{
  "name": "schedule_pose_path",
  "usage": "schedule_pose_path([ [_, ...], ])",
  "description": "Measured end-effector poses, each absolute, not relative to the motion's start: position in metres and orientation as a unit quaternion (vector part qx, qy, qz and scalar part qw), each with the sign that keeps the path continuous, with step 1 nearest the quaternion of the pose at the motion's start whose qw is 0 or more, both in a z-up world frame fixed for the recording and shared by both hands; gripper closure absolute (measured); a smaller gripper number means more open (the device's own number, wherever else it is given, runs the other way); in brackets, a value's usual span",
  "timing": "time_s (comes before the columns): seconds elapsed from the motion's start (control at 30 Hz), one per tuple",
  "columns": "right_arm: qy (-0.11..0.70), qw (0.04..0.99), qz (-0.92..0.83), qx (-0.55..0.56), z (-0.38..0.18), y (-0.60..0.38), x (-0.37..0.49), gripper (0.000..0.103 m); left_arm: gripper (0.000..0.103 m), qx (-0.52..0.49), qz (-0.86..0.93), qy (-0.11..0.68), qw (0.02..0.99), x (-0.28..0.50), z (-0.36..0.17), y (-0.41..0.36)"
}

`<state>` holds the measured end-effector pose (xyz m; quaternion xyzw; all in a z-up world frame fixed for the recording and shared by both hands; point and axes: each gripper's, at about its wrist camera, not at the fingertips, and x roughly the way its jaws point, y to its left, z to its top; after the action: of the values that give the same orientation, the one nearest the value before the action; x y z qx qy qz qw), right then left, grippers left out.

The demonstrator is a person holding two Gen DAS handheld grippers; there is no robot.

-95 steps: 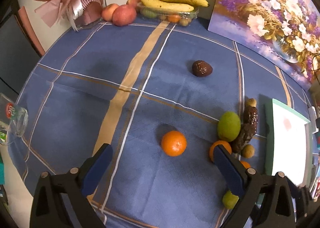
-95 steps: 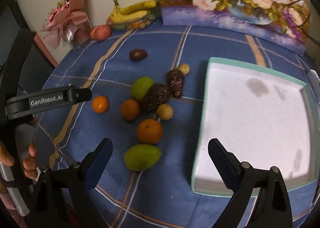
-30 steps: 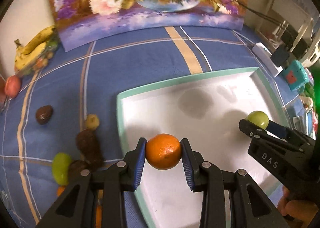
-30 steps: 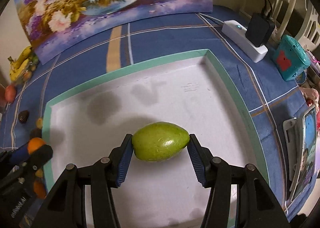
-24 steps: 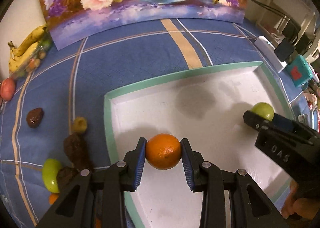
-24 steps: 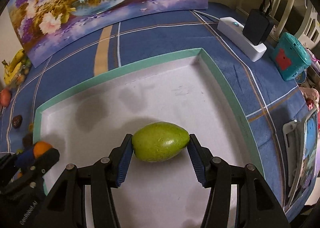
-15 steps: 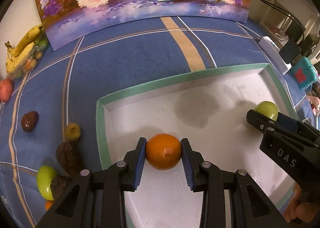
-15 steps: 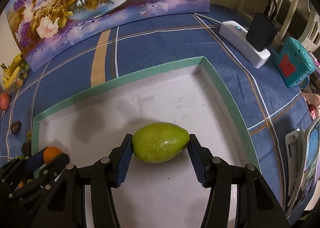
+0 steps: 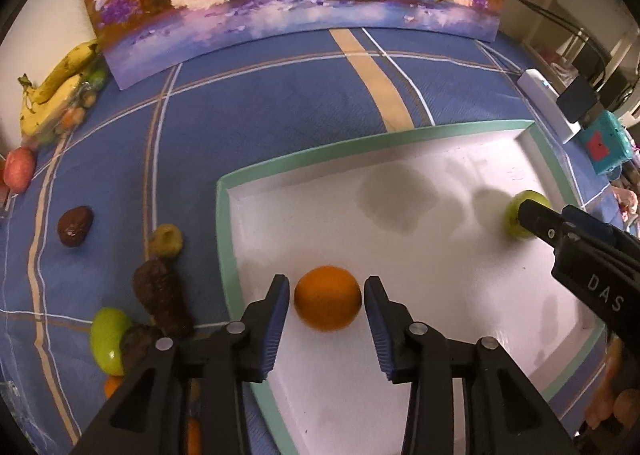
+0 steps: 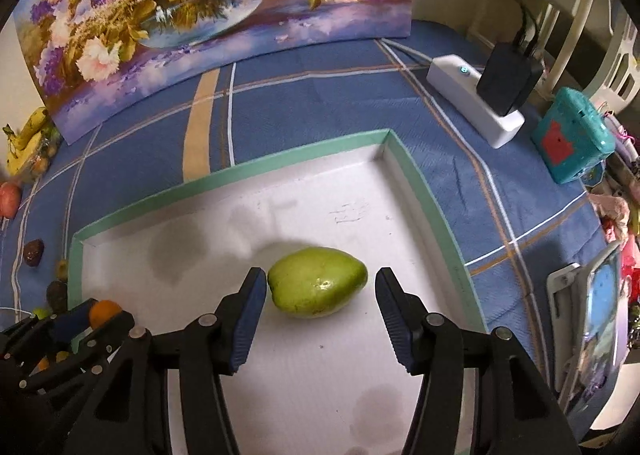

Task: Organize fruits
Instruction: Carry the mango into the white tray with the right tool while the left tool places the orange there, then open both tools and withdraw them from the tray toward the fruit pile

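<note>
Now the left gripper (image 9: 326,301) is opening its jaws, gaps showing beside the orange (image 9: 328,303) near the tray's (image 9: 224,239) left edge; the right gripper (image 10: 320,291) stands parted around the green mango (image 10: 318,281) mid-tray.

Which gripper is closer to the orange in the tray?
Left. The left gripper has the orange between its opening jaws, pads just clear of it. The right gripper straddles the green fruit farther along the tray.

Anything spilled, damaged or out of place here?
Only the white tray looks off: grey blotchy stains mark its floor and faint scribbles. The orange and green fruit look sound.
</note>
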<state>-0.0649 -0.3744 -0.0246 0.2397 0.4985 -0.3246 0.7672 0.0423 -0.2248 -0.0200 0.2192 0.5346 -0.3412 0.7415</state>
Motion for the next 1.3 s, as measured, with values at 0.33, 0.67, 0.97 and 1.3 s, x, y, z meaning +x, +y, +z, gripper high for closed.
schedule_pose_path([
  [0.33, 0.481, 0.779, -0.321, 0.244, 0.005, -0.365, -0.073, 0.045, 0.060, 0.189, -0.327, 0.525, 0.762, 0.048, 0.011, -0.192],
  [0.67, 0.489, 0.783, -0.305, 0.233, 0.009, -0.346, -0.069, 0.036, 0.021, 0.142, -0.250, 0.533, 0.795, 0.082, 0.014, -0.144],
  [0.97, 0.488, 0.795, -0.291, 0.214, 0.011, -0.325, -0.065, 0.016, 0.000, 0.131, -0.162, 0.536, 0.818, 0.104, 0.004, -0.102],
  [1.3, 0.472, 0.817, -0.273, 0.190, 0.009, -0.307, -0.057, 0.011, 0.000, 0.101, -0.133, 0.525, 0.834, 0.113, 0.011, -0.074],
])
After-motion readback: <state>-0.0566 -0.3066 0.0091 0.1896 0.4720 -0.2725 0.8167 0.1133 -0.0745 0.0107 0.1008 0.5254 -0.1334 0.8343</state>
